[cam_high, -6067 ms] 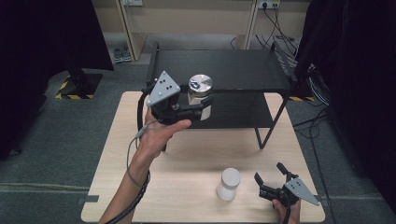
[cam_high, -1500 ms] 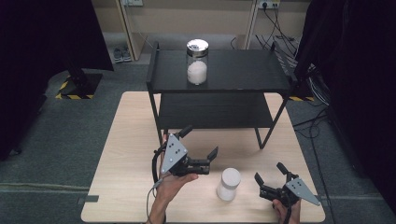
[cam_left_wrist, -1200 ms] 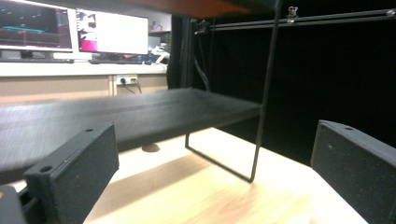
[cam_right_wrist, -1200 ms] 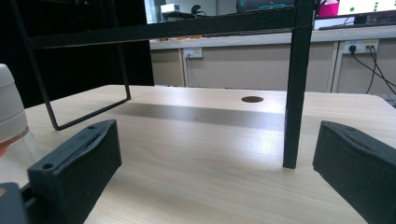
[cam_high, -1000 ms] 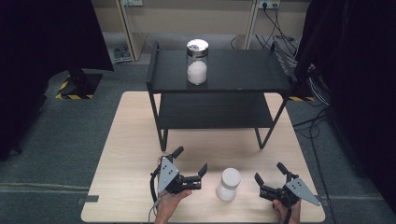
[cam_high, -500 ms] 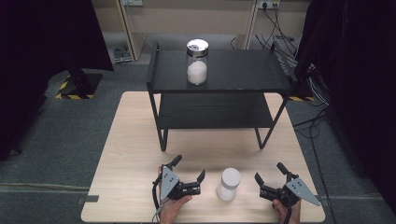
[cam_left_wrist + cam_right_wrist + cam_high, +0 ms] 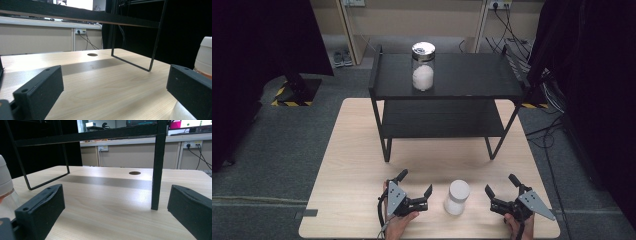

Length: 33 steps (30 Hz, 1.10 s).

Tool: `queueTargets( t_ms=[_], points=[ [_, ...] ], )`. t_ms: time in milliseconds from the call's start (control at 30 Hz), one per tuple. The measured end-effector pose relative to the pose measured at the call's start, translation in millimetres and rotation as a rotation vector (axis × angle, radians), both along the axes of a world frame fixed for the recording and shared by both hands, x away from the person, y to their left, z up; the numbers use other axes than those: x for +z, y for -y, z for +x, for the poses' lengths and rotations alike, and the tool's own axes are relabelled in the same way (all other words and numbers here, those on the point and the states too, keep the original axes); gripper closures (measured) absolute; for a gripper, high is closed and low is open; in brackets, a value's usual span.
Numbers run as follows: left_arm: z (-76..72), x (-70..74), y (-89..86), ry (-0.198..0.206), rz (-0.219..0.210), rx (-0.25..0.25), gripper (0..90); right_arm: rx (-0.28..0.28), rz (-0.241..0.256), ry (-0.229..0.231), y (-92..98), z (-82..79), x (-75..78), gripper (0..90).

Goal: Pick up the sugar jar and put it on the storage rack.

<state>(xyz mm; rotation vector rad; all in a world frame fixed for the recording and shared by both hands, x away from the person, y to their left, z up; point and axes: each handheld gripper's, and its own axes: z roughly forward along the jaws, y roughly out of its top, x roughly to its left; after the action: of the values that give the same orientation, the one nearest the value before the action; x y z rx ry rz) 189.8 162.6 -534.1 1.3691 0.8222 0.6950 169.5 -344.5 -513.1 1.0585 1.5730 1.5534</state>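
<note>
Both grippers rest with jaws spread: the left gripper [image 7: 416,190] should swing toward three o'clock, squarely around the white jar [image 7: 457,197], keeping it upright; the right gripper [image 7: 502,192] waits.

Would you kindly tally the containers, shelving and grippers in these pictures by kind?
Glass jar with metal lid: 1
White-capped bottle: 1
Black shelf rack: 1
Grippers: 2, left gripper, right gripper
Total: 5

jar [image 7: 423,66] on shelf top [image 7: 472,75] | bottle [image 7: 457,197] on table [image 7: 352,150], between both tongs
</note>
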Motion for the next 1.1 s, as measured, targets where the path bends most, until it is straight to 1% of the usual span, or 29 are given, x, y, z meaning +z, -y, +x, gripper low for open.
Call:
queueTargets(
  t_ms=[100, 167, 367, 467, 533, 567, 700, 833, 1000, 1100],
  points=[
    [-0.9, -2.6, 0.1, -0.002, -0.008, 0.004, 0.2, 0.002, -0.001, -0.001, -0.1, 0.0, 0.2, 1.1],
    [-1.7, -3.6, 0.6, -0.001, -0.005, 0.009, 0.2, 0.002, 0.001, 0.001, 0.1, -0.2, 0.1, 1.1],
    [-3.3, -5.5, 3.0, 0.02, 0.008, 0.015, 0.3, 0.001, -0.001, 0.001, 0.1, -0.2, 0.1, 1.1],
    [-5.6, -9.1, 6.9, 0.058, 0.028, 0.021, 0.3, 0.002, 0.0, 0.0, 0.1, 0.0, 0.0, 1.1],
    [-6.2, -8.1, 9.4, 0.067, 0.053, 0.022, 0.7, 0.002, 0.001, -0.003, -0.1, 0.1, -0.1, 1.1],
    [-5.6, -7.0, 9.4, 0.061, 0.057, 0.019, 0.7, 0.004, 0.001, -0.004, -0.3, 0.3, 0.0, 1.1],
    [-6.6, -8.5, 10.2, 0.061, 0.04, 0.032, 1.4, 0.008, 0.001, -0.004, -0.9, 1.1, -0.4, 1.1],
    [-6.9, -8.0, 11.1, 0.063, 0.049, 0.035, 1.5, 0.004, 0.006, -0.007, -0.2, 1.5, -0.8, 1.1],
    [-7.4, -9.0, 10.8, 0.063, 0.038, 0.039, 1.5, 0.007, 0.009, -0.01, 0.2, 2.0, -1.1, 1.1],
    [-7.8, -9.4, 10.9, 0.067, 0.04, 0.04, 1.4, 0.009, 0.007, -0.009, 0.1, 1.9, -1.0, 1.1]
  ],
)
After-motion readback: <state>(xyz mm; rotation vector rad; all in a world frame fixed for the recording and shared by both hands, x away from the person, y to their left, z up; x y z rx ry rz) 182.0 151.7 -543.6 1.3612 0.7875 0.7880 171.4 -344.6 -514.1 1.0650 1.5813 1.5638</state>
